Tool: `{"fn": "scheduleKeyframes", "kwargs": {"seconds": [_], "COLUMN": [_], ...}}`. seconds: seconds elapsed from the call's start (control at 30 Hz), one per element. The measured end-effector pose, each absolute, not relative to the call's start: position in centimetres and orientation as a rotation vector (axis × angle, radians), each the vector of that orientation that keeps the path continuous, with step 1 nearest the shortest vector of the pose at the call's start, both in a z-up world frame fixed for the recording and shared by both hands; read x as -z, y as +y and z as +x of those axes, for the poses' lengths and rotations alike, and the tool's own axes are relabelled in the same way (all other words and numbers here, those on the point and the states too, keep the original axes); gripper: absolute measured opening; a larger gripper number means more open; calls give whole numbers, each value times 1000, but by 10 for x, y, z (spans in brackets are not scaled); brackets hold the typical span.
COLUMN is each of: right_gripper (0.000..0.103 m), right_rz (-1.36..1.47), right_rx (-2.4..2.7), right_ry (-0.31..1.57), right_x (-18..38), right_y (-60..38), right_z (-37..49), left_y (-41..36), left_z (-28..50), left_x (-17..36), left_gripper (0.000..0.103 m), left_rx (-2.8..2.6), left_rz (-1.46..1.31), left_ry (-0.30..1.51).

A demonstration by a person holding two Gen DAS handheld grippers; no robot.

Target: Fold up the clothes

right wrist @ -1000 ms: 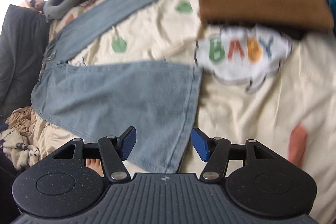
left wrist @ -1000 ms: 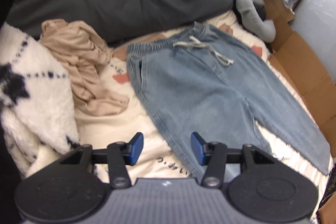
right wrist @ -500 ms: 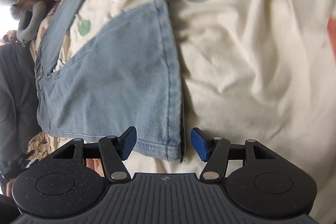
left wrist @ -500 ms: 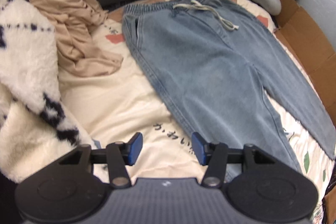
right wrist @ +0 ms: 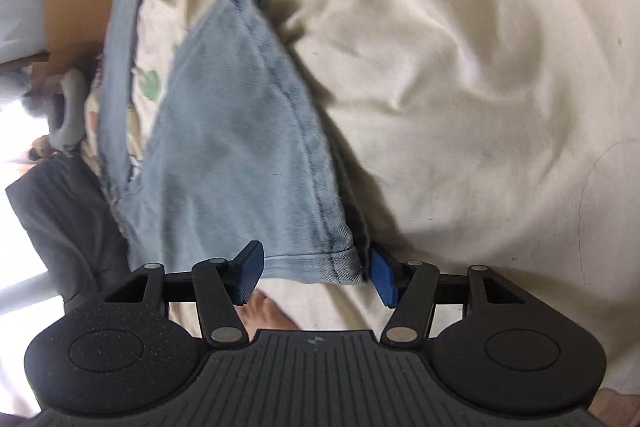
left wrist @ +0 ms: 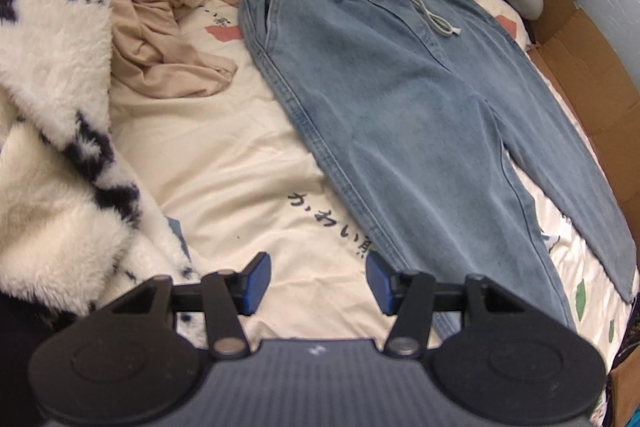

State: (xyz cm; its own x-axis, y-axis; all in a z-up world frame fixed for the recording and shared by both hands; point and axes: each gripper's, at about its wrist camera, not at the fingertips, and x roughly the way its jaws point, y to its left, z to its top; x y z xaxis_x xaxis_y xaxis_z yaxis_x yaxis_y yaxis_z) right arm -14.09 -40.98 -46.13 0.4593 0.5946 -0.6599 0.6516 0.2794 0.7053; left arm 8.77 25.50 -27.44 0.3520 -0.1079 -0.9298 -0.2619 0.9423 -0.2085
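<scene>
Lying flat on the cream bedsheet (left wrist: 224, 163), the light blue jeans (left wrist: 400, 99) run their long axis from the waistband at the upper centre of the left wrist view down to the leg hems at the lower right. The right gripper (right wrist: 316, 273) is the nearer one: in its view the hem of one leg sits at the lower centre, directly between its blue fingers (right wrist: 250, 269), and its jaws are closing around that hem without visibly pinching it yet. The left gripper (left wrist: 318, 283) hangs over bare sheet just beside the leg's outer seam, jaws about half open, holding nothing.
</scene>
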Motion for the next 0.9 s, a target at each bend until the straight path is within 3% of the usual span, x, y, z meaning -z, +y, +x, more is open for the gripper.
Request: {"fn": "scheduleKeyframes", "kwargs": {"seconds": [0.07,0.17,0.37,0.43,0.47,0.9], "right_gripper": [55,41,31,19,9,8], "right_rz": [1382,1376,1340,1307,1291,1062], "right_rx": [22,7,24,32,36,14], "right_ry": [1183,1152,1189,1213,1225,1308], "right_x": [454,445,456,457,458,380], "right_y": [-411,-411,-409,-408,-407,-403], "right_z": [-140,-138,-130,-125,-122,-109], "left_y": [254,252,252,253,254,257], "left_z": [87,86,89,91,92,118], "left_x": [275,278,289,292,294,339], "left_gripper": [56,55,55,55,55,51], "left_rx": [-98,-94,-89,-92,-94,-92], "left_rz": [-352,-361,-378,-390,-399,-600], "left_ry": [1214,1213,1227,1229,1227,1187]}}
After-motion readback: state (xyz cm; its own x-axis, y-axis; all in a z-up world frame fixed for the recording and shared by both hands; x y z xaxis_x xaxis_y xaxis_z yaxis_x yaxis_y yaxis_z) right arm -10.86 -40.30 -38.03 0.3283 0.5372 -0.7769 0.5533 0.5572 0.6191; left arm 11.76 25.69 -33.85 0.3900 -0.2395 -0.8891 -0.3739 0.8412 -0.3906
